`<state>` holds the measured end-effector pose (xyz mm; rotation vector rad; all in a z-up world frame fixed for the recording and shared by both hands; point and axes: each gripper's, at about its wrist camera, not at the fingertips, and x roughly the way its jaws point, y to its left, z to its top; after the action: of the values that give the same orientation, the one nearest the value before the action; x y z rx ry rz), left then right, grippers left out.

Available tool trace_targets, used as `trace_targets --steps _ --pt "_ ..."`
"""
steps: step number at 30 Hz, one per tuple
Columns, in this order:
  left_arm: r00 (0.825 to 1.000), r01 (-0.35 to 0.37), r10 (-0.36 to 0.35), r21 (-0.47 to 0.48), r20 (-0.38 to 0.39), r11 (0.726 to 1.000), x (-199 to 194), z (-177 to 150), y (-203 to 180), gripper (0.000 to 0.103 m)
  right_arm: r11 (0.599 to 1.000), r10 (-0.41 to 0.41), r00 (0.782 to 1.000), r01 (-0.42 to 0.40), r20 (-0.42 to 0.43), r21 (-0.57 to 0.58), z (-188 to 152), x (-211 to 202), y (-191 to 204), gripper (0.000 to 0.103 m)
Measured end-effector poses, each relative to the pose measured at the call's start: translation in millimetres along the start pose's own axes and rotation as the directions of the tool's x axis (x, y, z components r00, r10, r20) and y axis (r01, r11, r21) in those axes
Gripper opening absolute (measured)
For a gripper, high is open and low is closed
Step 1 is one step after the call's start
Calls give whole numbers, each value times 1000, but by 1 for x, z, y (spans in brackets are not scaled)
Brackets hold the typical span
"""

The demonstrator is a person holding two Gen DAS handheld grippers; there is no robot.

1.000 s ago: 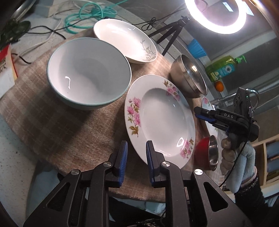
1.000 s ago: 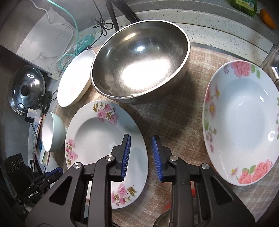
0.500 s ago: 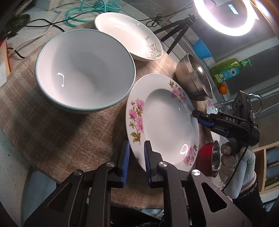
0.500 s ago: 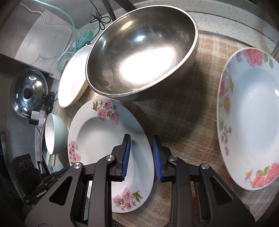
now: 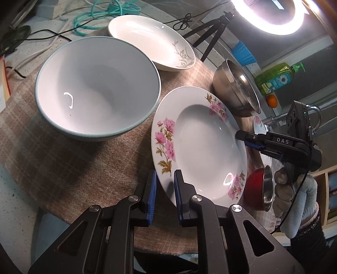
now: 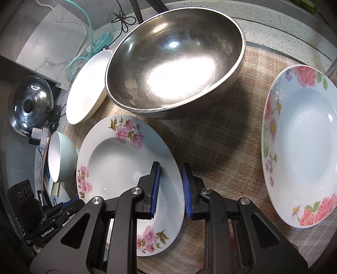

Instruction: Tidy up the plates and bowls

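Note:
A pink-flowered deep plate (image 5: 200,145) lies on a checked cloth (image 5: 63,164); it also shows in the right wrist view (image 6: 118,160). My left gripper (image 5: 164,190) is open, its jaws on either side of the plate's near rim. My right gripper (image 6: 170,186) is open, its jaws on either side of the plate's opposite rim; it also shows in the left wrist view (image 5: 244,138). A large white bowl (image 5: 96,88) sits to the left. A steel bowl (image 6: 174,61) stands behind. A second flowered plate (image 6: 301,145) lies to the right.
A plain white plate with a grey leaf print (image 5: 151,42) lies at the back of the cloth. A small red steel cup (image 5: 261,189) stands by the flowered plate. Cables (image 5: 101,12), a tripod (image 5: 212,35), a pot lid (image 6: 29,103) and a soap bottle (image 5: 278,78) surround the cloth.
Both grippers have moved forward from opposite sides until their jaws stand on either side of the pink-flowered plate's rim. The dishes have not moved.

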<state>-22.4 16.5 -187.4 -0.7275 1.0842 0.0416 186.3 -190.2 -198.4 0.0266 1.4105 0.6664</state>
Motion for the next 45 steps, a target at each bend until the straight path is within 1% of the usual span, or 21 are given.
trace_targets --steps 3,7,18,32,45 --pt "1000 2 -2 2 -4 1000 1 1 1 14 1000 -8 1000 8 -2 -7 -2 0 2 22" --pt "1000 -18 18 35 -7 999 0 -2 -4 14 1000 -20 1000 20 -4 -17 -4 0 4 22" --pt "999 -9 12 66 -41 998 -2 -20 -9 14 998 -43 999 42 -21 -49 -12 4 14 22" --pt "998 -1 5 65 -69 998 -6 -36 -9 14 996 -52 998 50 -25 -75 -22 7 20 23" --pt "997 4 1 74 -73 997 -4 -37 -10 13 991 -92 996 90 -14 -101 -24 6 26 23"
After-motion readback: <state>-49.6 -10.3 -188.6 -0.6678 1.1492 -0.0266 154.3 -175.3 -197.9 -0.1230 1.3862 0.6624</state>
